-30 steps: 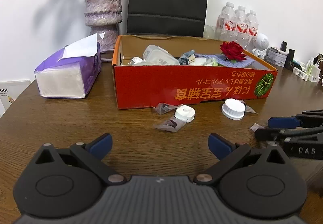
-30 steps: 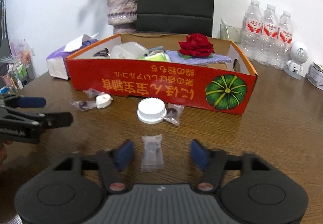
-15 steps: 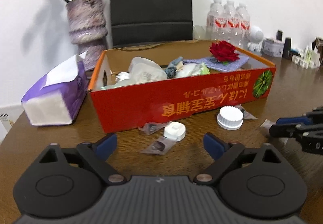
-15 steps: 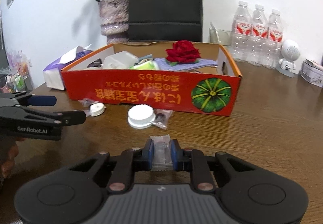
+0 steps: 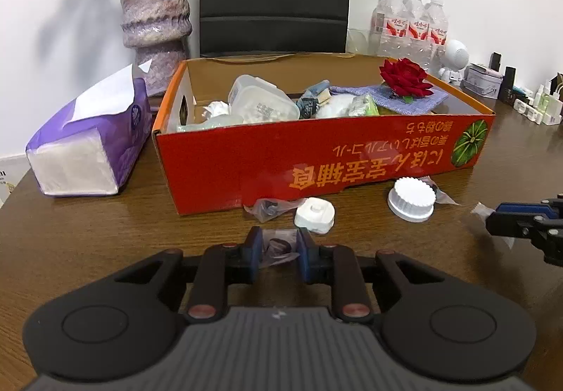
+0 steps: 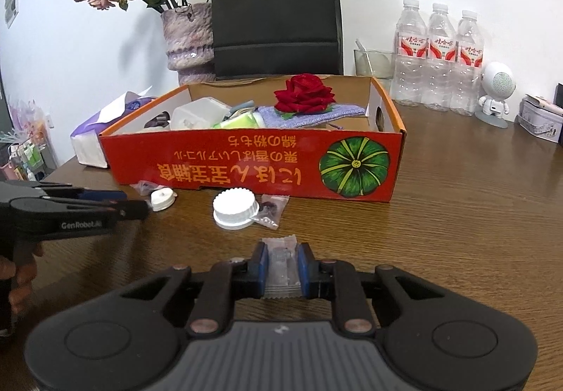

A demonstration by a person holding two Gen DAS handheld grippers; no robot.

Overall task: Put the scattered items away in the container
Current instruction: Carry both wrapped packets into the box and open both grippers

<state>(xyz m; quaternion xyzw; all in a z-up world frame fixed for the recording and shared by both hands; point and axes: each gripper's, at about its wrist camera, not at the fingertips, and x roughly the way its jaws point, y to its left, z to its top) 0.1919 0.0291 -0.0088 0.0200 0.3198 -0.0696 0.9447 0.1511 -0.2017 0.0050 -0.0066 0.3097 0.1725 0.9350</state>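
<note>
Both tools clamp clear packets; the left tool (image 6: 105, 206) (marked "GenRobot.AI") just closed.

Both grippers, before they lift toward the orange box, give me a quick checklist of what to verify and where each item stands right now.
1. Left gripper closed on the dark-filled packet: ok; its jaws have just been closing and the packet sits between the pads.
2. Right gripper closed on the clear packet: ok.
3. Packets lifted off the table: cannot tell.
4. Orange box open on top with room left: ok; bare floor shows at its back.
5. Path to the box unobstructed: ok, only the low white ridged cap and small white cap lie ahead.
6. Grippers apart from each other: ok.
</note>
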